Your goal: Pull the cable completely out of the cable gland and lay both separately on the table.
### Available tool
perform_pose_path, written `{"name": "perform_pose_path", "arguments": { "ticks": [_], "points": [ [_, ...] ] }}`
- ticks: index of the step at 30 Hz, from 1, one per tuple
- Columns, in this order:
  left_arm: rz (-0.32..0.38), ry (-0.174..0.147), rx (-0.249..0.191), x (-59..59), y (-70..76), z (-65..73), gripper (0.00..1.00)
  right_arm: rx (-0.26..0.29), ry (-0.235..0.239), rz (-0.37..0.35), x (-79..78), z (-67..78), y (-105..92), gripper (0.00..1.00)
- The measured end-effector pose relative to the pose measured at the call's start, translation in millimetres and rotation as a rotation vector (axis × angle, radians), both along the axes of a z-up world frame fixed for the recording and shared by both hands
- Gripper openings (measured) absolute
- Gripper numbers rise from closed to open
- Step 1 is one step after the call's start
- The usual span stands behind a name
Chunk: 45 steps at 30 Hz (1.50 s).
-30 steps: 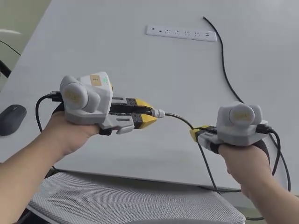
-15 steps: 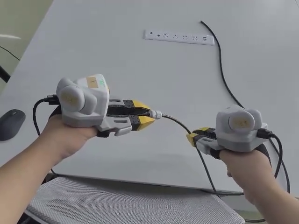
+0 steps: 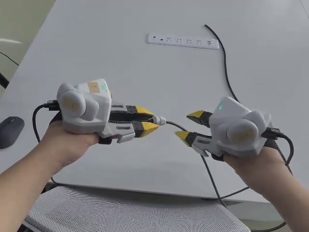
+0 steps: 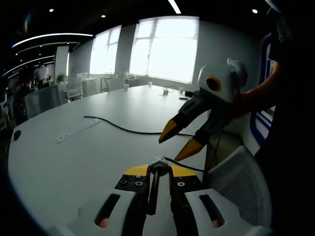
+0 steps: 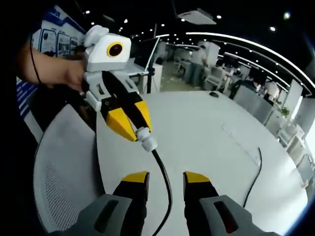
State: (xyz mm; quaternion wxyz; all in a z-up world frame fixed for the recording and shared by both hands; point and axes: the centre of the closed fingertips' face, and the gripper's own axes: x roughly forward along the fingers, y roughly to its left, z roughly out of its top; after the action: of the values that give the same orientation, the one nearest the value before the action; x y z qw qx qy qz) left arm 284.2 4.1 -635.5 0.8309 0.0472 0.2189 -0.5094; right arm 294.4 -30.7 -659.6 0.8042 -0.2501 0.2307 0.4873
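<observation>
**A:** What are the tools doing?

**B:** The left gripper (image 3: 150, 121) is clamped tight on the gland (image 3: 161, 120), which sticks out just past its yellow tips. The right gripper (image 5: 166, 177) has its jaws apart. The cable (image 5: 162, 164) runs between them, and neither tip pinches it.

**A:** So where does the job stand?

**B:** I'd say the pulling step, with the pulling hand not yet on the cable. The cable comes out of the gland's nose, so the two aren't parted. Both are held up over the near edge of the table (image 3: 145, 67), not lying on it.

**A:** Next move?

**B:** My guess is to close the right jaws on the cable close to the gland. Then draw the hands apart along the cable's line while the left holds firm. A sideways tug would likely kink it at the nose.

**A:** What are the parts like?

**B:** The gland is a small, pale grey, rounded fitting that looks like smooth plastic. The cable is thin, black, round and limp, and it sags below the right gripper toward the mesh chair (image 3: 120, 212). A slick jacket may slip in hard tips, so a firm pinch seems wise.

**A:** Anything else around?

**B:** The tabletop is matte white. A long white power strip (image 3: 182, 41) and its black cord (image 3: 227, 72) lie well apart from the work, and a dark mouse (image 3: 9, 131) sits off to the left.
</observation>
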Motion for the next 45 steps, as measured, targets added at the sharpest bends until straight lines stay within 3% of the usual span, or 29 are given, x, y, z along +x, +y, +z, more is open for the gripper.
{"name": "perform_pose_path", "arguments": {
  "ticks": [5, 8, 11, 19, 25, 32, 45],
  "points": [
    [-0.001, 0.0, -0.001, -0.9, -2.0, 0.7, 0.15, -0.022, -0.05, 0.07, 2.9, 1.9, 10.8, 0.21],
    [0.002, 0.001, -0.002, -1.1, -2.2, 0.4, 0.15, -0.035, -0.044, 0.103, 1.2, -3.8, 14.4, 0.18],
    [0.003, 0.005, 0.0, -1.6, -2.2, -0.4, 0.15, -0.043, -0.067, 0.15, -1.6, -4.1, 18.2, 0.11],
    [0.003, 0.01, -0.002, -2.3, -4.3, -0.7, 0.15, -0.02, -0.079, 0.189, -3.2, -2.3, 26.1, 0.07],
    [0.002, 0.016, 0.0, -2.0, -4.5, -1.8, 0.15, -0.043, -0.104, 0.232, -4.4, -4.8, 26.9, 0.0],
    [0.004, 0.017, -0.004, -0.9, -5.4, -1.5, 0.15, -0.032, -0.098, 0.221, -3.4, -4.7, 25.8, 0.0],
    [0.004, 0.015, -0.003, -0.7, -8.8, -1.9, 0.15, 0.003, 0.014, 0.095, 1.9, -17.2, 8.0, 0.0]
  ]
}}
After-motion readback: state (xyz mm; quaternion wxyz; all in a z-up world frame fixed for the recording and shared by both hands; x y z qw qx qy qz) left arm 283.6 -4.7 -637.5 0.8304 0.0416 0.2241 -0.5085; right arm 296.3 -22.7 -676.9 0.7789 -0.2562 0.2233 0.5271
